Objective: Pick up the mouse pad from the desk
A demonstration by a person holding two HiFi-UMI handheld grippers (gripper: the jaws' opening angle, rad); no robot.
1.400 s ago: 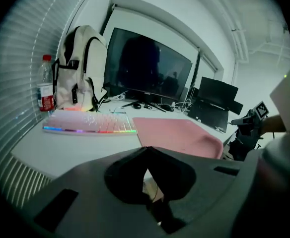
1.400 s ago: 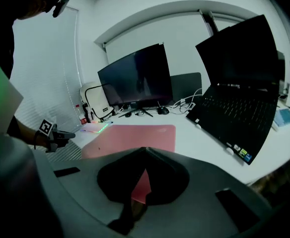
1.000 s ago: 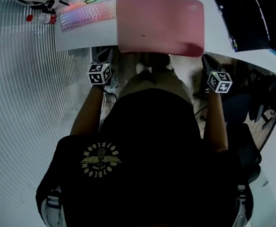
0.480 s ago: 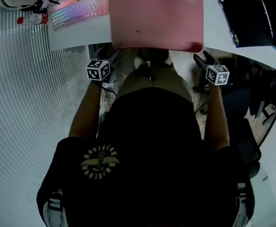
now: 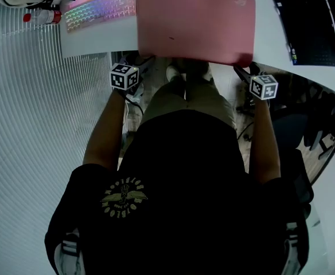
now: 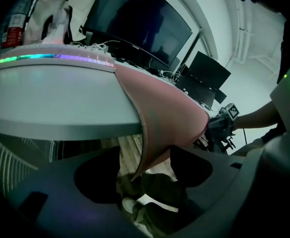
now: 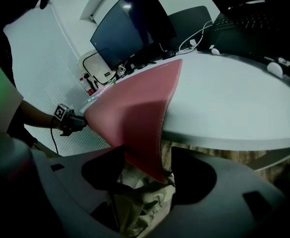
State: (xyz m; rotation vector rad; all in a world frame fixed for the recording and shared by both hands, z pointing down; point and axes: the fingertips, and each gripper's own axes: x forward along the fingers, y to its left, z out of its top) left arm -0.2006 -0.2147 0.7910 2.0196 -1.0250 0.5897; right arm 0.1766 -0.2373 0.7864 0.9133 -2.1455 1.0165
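- Closer in than a second ago with both tools, right up at the front rim of the desk (image 5: 86,43) instead of hanging back over the lap.
- Opening wide on the left gripper (image 6: 146,171), after a tight clamp a second back; near-left corner of the mouse pad (image 5: 195,22) dangling between the jaws, no squeeze on it.
- Opening on the right gripper (image 7: 146,175) as well, with the pad's near-right corner drooping into the gap, unpinched.
- Lying pink and mostly flat on the white top, with the near strip spilling over the rim and sagging at both corners.
- Tucked right up against the pad's left edge: a pale keyboard (image 5: 101,10), glowing in rainbow colours.
- Further left, at the desk's far corner, a bottle (image 5: 41,17) with a red cap, on its side.
- Off to the right on the same top, well apart from the pad, a dark laptop (image 5: 308,22).
- At the back of the desk, seen from the left gripper view, a big dark monitor (image 6: 135,29) among cables.
- Below the rim, a wood-plank floor (image 6: 127,150); out left, a white ribbed panel (image 5: 35,113).
- Filling the middle of the head view: a black shirt (image 5: 184,193) and khaki trousers (image 5: 187,99).
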